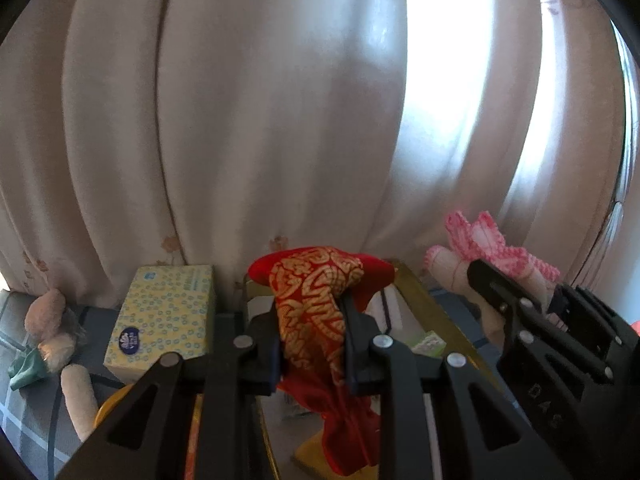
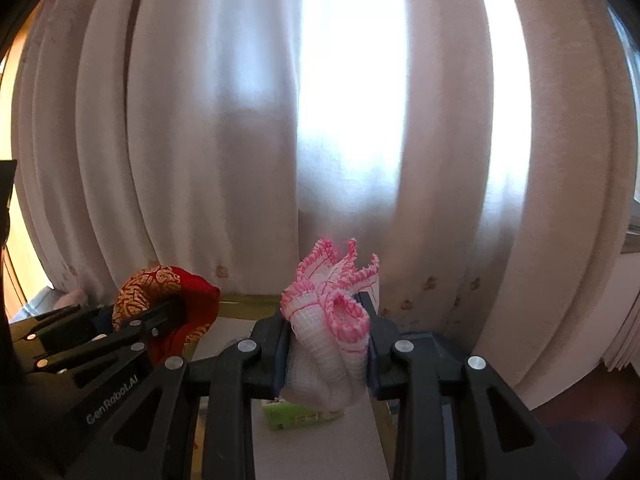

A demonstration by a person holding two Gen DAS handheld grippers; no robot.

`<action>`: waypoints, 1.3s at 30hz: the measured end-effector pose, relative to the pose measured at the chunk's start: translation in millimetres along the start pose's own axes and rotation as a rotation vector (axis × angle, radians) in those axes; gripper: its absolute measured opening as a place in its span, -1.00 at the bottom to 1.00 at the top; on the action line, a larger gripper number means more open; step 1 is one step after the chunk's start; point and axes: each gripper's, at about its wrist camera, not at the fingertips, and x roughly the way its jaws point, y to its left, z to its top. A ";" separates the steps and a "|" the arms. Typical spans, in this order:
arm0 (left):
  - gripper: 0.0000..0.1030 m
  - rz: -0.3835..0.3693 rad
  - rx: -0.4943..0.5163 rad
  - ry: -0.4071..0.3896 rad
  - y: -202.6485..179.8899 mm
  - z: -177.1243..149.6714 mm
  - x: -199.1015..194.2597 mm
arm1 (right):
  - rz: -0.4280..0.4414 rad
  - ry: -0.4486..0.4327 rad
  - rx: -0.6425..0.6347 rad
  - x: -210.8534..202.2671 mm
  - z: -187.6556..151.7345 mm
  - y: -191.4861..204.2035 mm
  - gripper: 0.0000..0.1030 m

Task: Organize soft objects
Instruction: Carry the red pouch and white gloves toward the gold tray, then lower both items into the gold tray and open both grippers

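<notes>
My left gripper (image 1: 310, 344) is shut on a red cloth with a gold pattern (image 1: 316, 300), which bunches above the jaws and hangs down below them. The same red cloth (image 2: 160, 296) shows at the left of the right wrist view, clamped in the left gripper (image 2: 160, 316). My right gripper (image 2: 328, 344) is shut on a white cloth with pink crocheted edging (image 2: 332, 308), crumpled up between the pads. From the left wrist view that pink-edged cloth (image 1: 488, 240) sticks up behind the right gripper (image 1: 520, 300) at the right. Both cloths are held above a white tabletop.
A pale curtain (image 1: 280, 120) fills the background close ahead. A yellow tissue box (image 1: 164, 316) stands at the left, with a plush toy (image 1: 56, 332) lying beside it on checked fabric. A gold-framed white table (image 1: 432, 308) lies below, and on it a small green packet (image 2: 296, 416).
</notes>
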 end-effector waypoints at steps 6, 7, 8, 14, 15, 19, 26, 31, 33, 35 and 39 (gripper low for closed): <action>-0.58 0.023 0.014 0.063 -5.4 6.5 20.5 | 0.020 0.137 0.013 35.9 0.6 -6.4 -0.36; -0.58 0.027 0.016 0.078 -5.8 6.8 24.8 | 0.018 0.153 0.006 39.4 0.1 -6.0 -0.36; -0.58 0.030 0.017 0.093 -5.6 6.8 28.9 | 0.018 0.167 0.000 43.0 -0.3 -5.9 -0.36; -0.58 0.047 0.009 0.179 -6.0 8.9 49.5 | 0.020 0.264 -0.006 67.9 1.8 -6.1 -0.36; -0.58 0.049 0.012 0.188 -6.4 8.0 50.4 | 0.023 0.288 -0.011 72.6 1.8 -5.5 -0.36; -0.58 0.095 0.035 0.247 -8.4 11.8 63.4 | 0.044 0.360 -0.016 94.9 3.0 -7.2 -0.36; -0.32 0.131 0.047 0.347 -6.6 10.0 82.2 | 0.082 0.460 -0.010 121.9 3.4 -7.8 -0.36; 0.90 0.155 0.088 0.379 -17.1 11.5 92.6 | 0.129 0.472 0.046 132.3 1.6 -15.5 -0.21; 0.98 0.098 0.102 0.404 -23.2 8.4 93.8 | 0.162 0.483 0.052 131.8 0.0 -18.1 0.00; 0.98 0.068 0.131 0.400 -30.8 6.1 90.5 | 0.193 0.508 0.045 129.8 -1.5 -19.8 0.17; 0.99 0.111 0.204 0.320 -43.9 6.7 68.6 | 0.277 0.502 0.081 113.6 -2.1 -26.9 0.22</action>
